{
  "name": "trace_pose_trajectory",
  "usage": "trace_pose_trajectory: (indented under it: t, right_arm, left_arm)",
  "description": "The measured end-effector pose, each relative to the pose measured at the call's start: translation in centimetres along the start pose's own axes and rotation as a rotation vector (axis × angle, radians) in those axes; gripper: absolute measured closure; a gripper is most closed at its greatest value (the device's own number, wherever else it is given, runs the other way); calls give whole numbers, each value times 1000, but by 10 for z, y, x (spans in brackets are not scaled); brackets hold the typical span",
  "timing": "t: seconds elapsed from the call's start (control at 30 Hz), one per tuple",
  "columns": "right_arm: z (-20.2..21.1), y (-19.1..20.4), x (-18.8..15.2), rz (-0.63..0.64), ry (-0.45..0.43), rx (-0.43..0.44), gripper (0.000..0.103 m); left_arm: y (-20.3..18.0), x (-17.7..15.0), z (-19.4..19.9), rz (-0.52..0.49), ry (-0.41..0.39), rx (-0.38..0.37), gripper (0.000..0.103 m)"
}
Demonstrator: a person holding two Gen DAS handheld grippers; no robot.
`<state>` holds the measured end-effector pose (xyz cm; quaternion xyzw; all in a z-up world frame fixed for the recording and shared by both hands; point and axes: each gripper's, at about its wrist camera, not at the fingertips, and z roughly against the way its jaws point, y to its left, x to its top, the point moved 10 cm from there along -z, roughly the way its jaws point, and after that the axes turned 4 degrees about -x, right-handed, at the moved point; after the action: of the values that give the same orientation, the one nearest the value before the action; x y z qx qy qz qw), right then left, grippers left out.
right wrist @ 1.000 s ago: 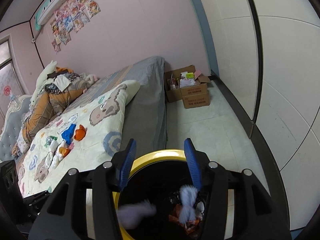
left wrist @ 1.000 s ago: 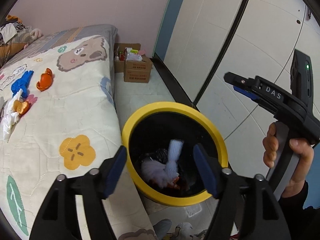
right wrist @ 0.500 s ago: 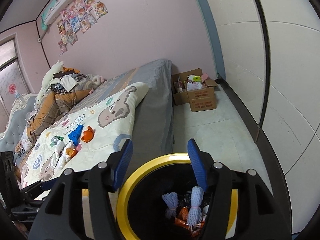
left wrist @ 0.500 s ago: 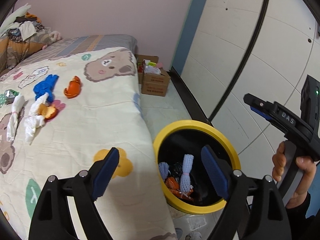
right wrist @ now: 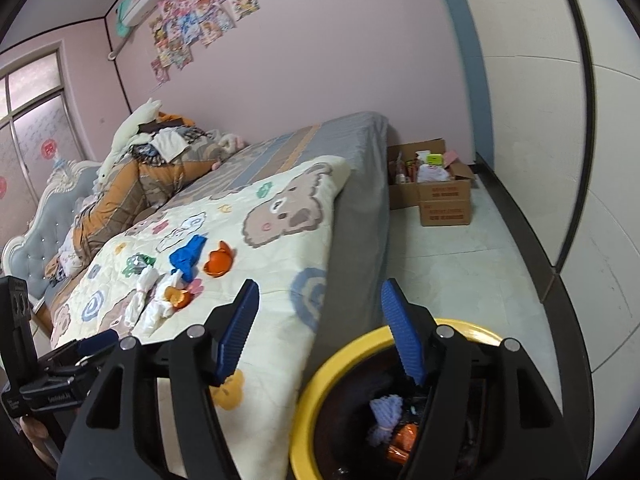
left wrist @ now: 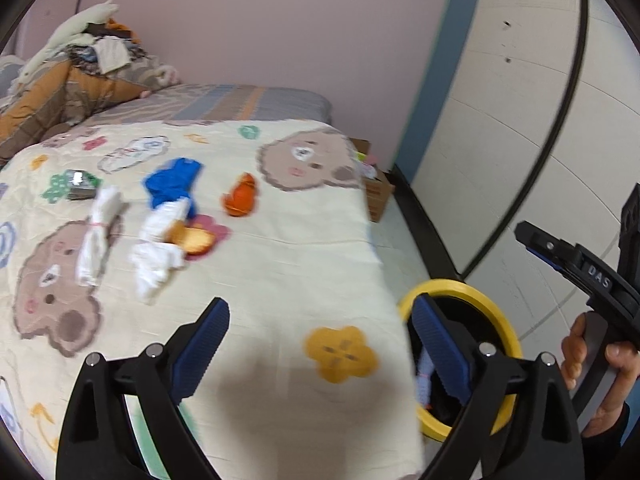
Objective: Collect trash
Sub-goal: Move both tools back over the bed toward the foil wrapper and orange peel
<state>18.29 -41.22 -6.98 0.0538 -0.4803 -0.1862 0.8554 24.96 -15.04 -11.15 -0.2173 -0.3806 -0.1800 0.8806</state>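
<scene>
A black bin with a yellow rim (left wrist: 472,292) (right wrist: 340,364) stands on the floor beside the bed and holds white and orange trash (right wrist: 386,416). On the cartoon quilt (left wrist: 280,272) lie an orange wrapper (left wrist: 240,200) (right wrist: 218,262), a blue wrapper (left wrist: 174,182) (right wrist: 186,256), white crumpled wrappers (left wrist: 98,236) (right wrist: 154,304), an orange piece (left wrist: 192,238) and a small dark packet (left wrist: 80,184). My left gripper (left wrist: 320,344) is open and empty above the quilt's near edge. My right gripper (right wrist: 320,328) is open and empty above the bin's rim; it also shows in the left wrist view (left wrist: 576,272).
A cardboard box (right wrist: 436,188) full of items stands on the floor at the foot of the bed. A white wardrobe (right wrist: 580,140) runs along the right. Bedding and clothes (right wrist: 160,160) are piled at the bed's head.
Both grippers have swung left from over the bin toward the bed. The left view now centres on the quilt and its trash. Two white pieces dropped into the bin a second ago.
</scene>
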Motion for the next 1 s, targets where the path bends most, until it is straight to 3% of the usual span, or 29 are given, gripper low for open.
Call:
trace_pose_trajectory:
  t: [0.5, 1.0]
  right_arm:
    - [-80, 100, 0, 85, 85, 79, 41]
    - [-184, 189, -2, 189, 173, 83, 41]
  left_arm:
    - [138, 34, 20, 131, -55, 176, 11]
    - [284, 81, 28, 243, -103, 361, 10]
